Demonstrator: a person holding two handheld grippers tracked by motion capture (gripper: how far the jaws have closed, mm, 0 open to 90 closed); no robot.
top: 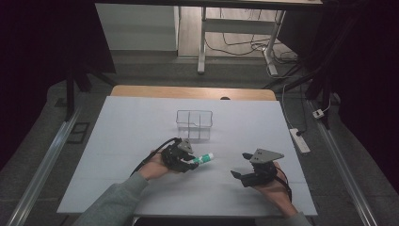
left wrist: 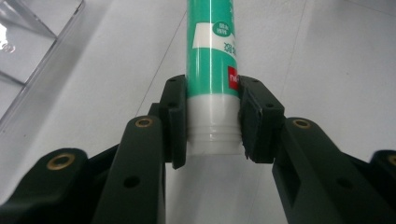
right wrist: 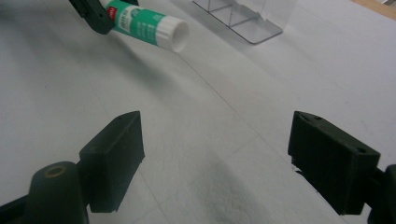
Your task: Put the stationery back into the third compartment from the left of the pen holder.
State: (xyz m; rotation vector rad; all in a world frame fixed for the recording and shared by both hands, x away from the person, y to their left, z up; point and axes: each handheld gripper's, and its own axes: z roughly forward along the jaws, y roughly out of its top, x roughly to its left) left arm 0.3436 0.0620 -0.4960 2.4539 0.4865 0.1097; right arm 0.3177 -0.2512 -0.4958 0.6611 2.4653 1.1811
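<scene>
- A green-and-white glue stick (left wrist: 212,70) is gripped by the left tongs (left wrist: 212,123) at its white base end, both jaws pressed flat against the sides; in the high view the stick (top: 203,159) is seen pointing to the right, low over the tabletop (top: 117,127).
- The right tongs (right wrist: 217,156) are held spread wide with nothing between the jaws, resting near the front of the tabletop, apart from the stick.
- A clear divided organiser (top: 194,125) stands just beyond the left tongs; depositing the stick in one of its compartments is judged to be the step in hand.
- Since the stick is held far from its middle, the grip should be kept firm so the long free end does not sag or swivel.
- The stick should be tipped upright before it is lowered, and aligned over a single compartment, clear of the dividers.
- Release is best made only once the stick is inside the walls; the light organiser could be steadied by the right tongs if it slides.
</scene>
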